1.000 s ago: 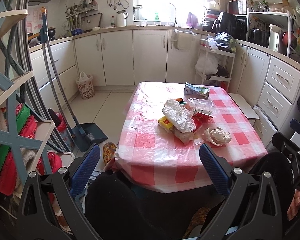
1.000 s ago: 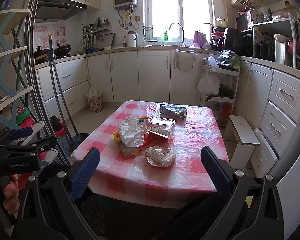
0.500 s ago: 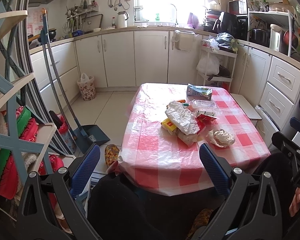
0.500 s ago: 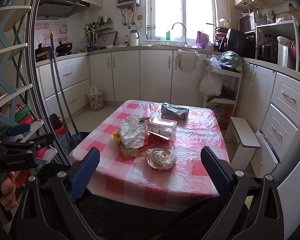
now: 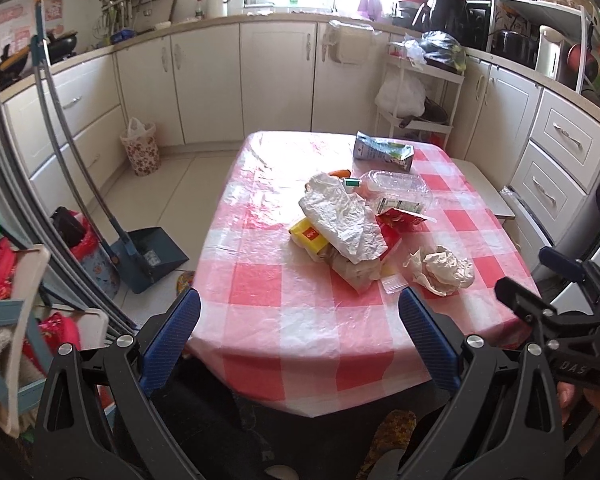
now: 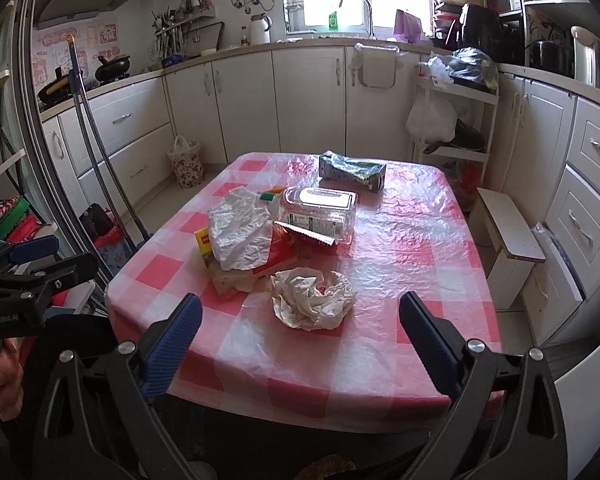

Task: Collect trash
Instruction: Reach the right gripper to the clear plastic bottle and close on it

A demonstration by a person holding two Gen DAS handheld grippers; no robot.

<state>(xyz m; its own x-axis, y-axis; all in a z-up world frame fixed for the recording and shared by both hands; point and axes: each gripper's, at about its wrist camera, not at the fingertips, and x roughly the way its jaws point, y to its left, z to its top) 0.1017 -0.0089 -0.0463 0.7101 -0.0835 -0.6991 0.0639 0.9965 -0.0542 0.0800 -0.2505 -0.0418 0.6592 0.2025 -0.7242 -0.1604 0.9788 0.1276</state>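
Far left: shelving rack with red and green cloth items. Beside it, long-handled dustpan standing on the floor tiles, handle leaning toward the counter. Further back, by the lower cabinets, small patterned waste bin lined with a white bag.

Low left foreground: left gripper, jaws spread wide, blue pads apart, holding nothing, poised short of the near table edge.

Centre: table under a red-and-white checked plastic cloth. On it, a heap of trash near the middle:
- crumpled white plastic bag draped on top;
- yellow packet tucked under its left edge;
- red wrapper touching its right side;
- clear plastic container just behind the wrapper;
- flattened drink carton lying apart at the far side;
- crumpled paper wad near the front right, separate from the heap.

Right: right gripper, jaws likewise released and empty, framing the paper wad from short of the table edge. Beyond the table, white step stool against the drawer units.
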